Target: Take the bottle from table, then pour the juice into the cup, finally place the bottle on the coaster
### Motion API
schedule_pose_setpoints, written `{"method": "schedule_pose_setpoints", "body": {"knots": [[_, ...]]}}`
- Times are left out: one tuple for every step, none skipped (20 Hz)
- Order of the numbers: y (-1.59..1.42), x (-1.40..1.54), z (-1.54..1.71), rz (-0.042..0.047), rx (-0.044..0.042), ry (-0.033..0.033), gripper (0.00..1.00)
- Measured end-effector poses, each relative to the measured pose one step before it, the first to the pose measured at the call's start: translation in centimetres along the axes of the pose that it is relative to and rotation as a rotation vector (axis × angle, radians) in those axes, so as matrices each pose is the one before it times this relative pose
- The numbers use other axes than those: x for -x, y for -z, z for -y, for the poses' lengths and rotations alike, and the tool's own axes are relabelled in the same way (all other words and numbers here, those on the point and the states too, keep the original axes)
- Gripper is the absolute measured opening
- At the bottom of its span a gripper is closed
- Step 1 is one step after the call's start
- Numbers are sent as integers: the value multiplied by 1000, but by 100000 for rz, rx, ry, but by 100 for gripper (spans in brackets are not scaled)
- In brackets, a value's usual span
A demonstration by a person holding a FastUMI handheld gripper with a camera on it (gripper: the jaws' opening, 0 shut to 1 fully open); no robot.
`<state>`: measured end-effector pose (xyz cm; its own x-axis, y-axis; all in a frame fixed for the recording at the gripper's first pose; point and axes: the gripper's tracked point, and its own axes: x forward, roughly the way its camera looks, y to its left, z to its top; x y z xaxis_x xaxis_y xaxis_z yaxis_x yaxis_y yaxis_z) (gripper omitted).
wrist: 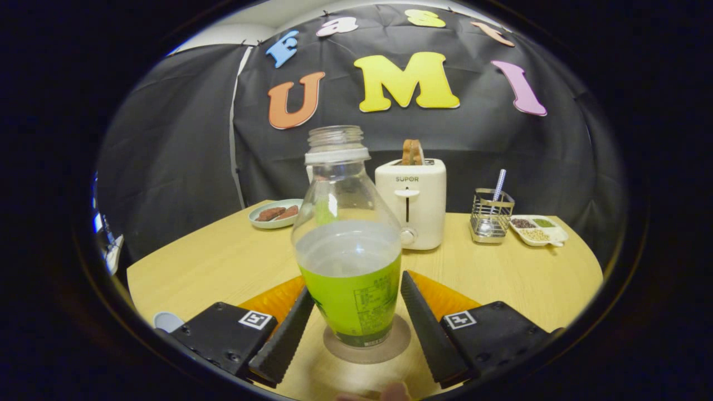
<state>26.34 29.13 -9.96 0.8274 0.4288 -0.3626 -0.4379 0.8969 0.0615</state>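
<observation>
A clear, uncapped bottle [348, 250] with a green label stands upright on a round brownish coaster [398, 341] on the wooden table [223, 262]. It holds a little pale liquid. My gripper [355, 287] has the bottle between its two fingers, and both fingertips [409, 289] lie against the bottle's sides at label height. A pale cup rim [166, 321] peeks out beside the left finger, mostly hidden.
Behind the bottle stands a white toaster [412, 203] with bread in it. A plate of brown snacks [274, 214] sits at the back left. A wire holder with a spoon [490, 217] and a small divided dish [537, 228] are at the back right.
</observation>
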Motion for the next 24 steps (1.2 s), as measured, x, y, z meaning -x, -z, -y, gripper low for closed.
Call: {"method": "schedule_pose_setpoints", "body": {"knots": [[-56,6,29,27,292,227,97],[43,65,64,0,147,345,97],[-91,48,120,124,-103,427,97],[-29,176,9,289,-280,185,97],[12,93,114,-61,-282,366,97],[120,247,19,-226,-366,226,99],[136,73,-19,-212,-245,-155,99],[170,123,-169,-236,-55,-620,99],[128,118,-100,-222,45,51,100],[187,286,8,34,-90,414,100],[36,77,-118,186,-281,-8,100],[202,162,-114,-10,-574,168,100],[87,159,-65,214,-822,175,100],[183,154,-65,141,-741,198,100],[122,182,76,-28,-461,490,99],[139,300,81,-117,-802,435,99],[185,217,52,-308,-1104,83,99],[317,405,-152,-471,-856,-351,99],[128,470,19,36,-977,20,99],[38,536,84,678,-784,62,99],[-87,633,-47,596,-413,-244,99],[109,632,-104,600,-143,-179,99],[-88,820,-18,720,85,155,99],[-65,831,82,979,101,344,99]]}}
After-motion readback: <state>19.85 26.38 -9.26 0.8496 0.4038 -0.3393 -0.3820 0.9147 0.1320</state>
